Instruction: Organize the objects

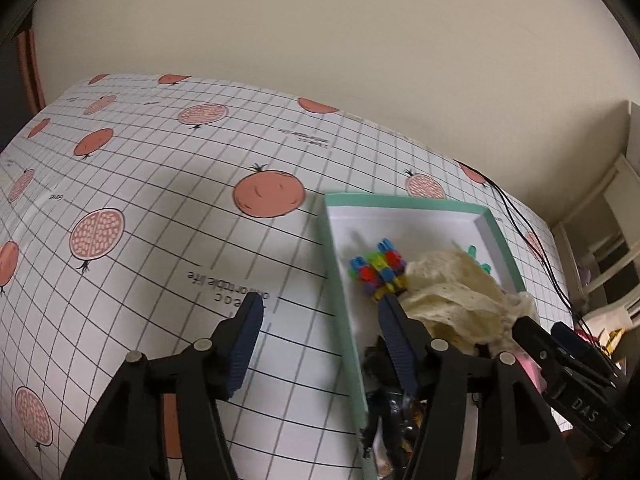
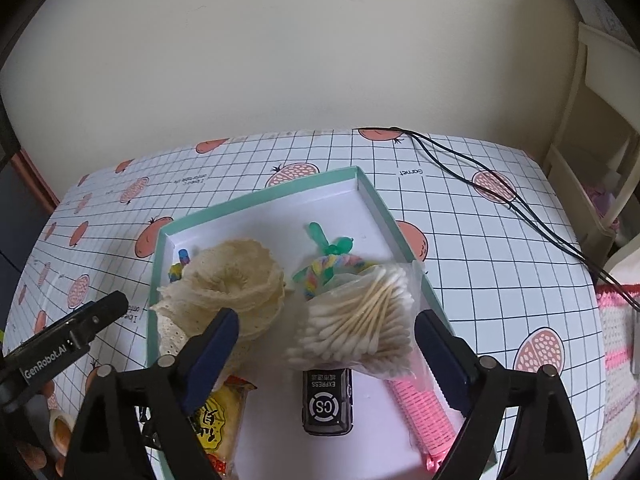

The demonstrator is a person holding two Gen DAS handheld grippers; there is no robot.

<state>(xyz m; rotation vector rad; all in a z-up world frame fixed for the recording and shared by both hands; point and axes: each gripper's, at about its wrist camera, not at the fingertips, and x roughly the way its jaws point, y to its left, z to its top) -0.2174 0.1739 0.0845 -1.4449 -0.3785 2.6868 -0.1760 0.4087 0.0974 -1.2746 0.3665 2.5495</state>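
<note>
Nearest your left lens, the left tool [image 1: 320, 308] hangs spread and pinching nothing, one finger over the checked desk [image 1: 160, 200], the other over the green-rimmed box [image 1: 340, 280]. Inside it lie a cluster of bright clips [image 1: 376, 268] and a cream lace doily [image 1: 452, 292]. The right tool [image 1: 568, 356] shows at the right edge.

From your right wrist, the right tool [image 2: 326, 340] is also spread and empty, its fingers standing either side of a bag of cotton swabs [image 2: 360, 320] that sits in the box. Around it are the doily, a braided pastel band [image 2: 328, 268], a pink hair roller [image 2: 420, 408], a dark "CS Express" toy car [image 2: 328, 400] and a yellow snack packet [image 2: 220, 420].

Packing looks nearly done; I judge the swabs just placed or about to be shifted. A black cable [image 2: 500, 192] crosses the desk beyond the box; mind the box's wall.
</note>
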